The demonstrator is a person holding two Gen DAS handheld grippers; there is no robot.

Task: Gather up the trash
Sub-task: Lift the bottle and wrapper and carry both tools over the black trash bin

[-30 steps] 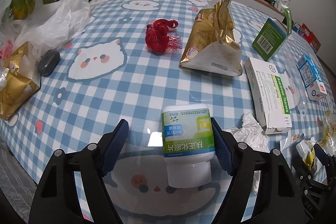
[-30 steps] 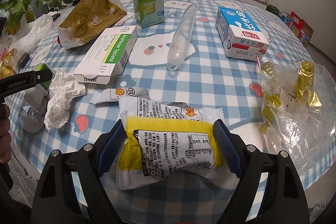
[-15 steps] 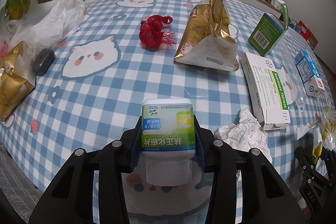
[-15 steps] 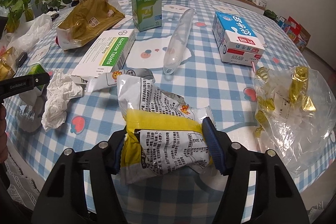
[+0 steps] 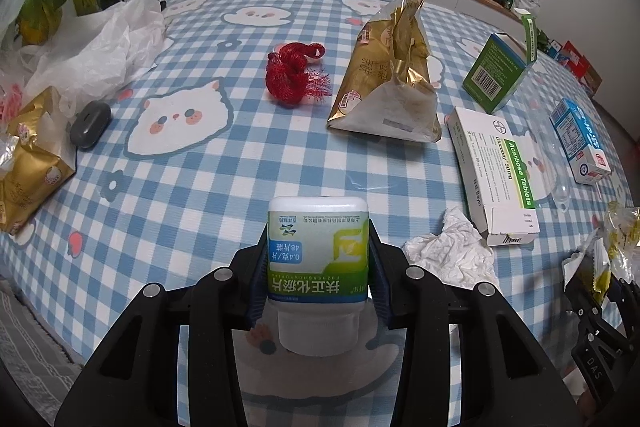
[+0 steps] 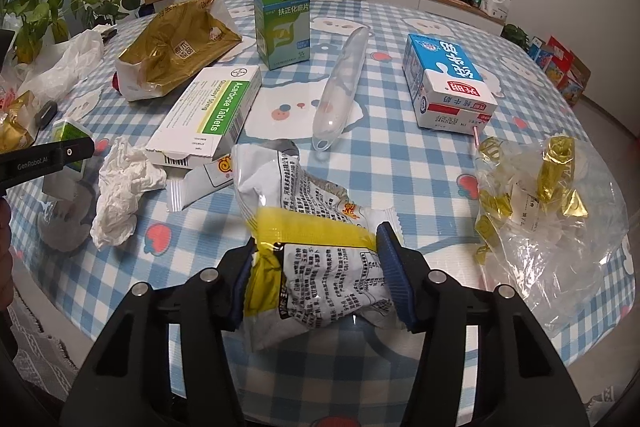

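Note:
A white pill bottle (image 5: 318, 247) with a green label lies cap toward me near the table's front edge, and my left gripper (image 5: 318, 269) is shut on its sides. In the right wrist view the same bottle (image 6: 66, 135) shows at far left behind the left gripper's black finger (image 6: 44, 159). My right gripper (image 6: 318, 259) has its jaws closing on a white and yellow snack wrapper (image 6: 304, 195). The blue pads press into the wrapper's sides, and it is crumpled and bulging upward between them.
On the blue checked tablecloth (image 5: 248, 163) lie a crumpled tissue (image 6: 120, 187), an Acarbose box (image 6: 212, 115), a green box (image 6: 284, 31), a milk carton (image 6: 448, 79), a gold bag (image 5: 384, 79), red netting (image 5: 294, 75), a clear tube (image 6: 340, 91) and a clear bag of gold wrappers (image 6: 552, 211).
Both grippers went from wide open to closed: the left onto the pill bottle, the right onto the snack wrapper, which crumpled and rose. Neither hand moved much.

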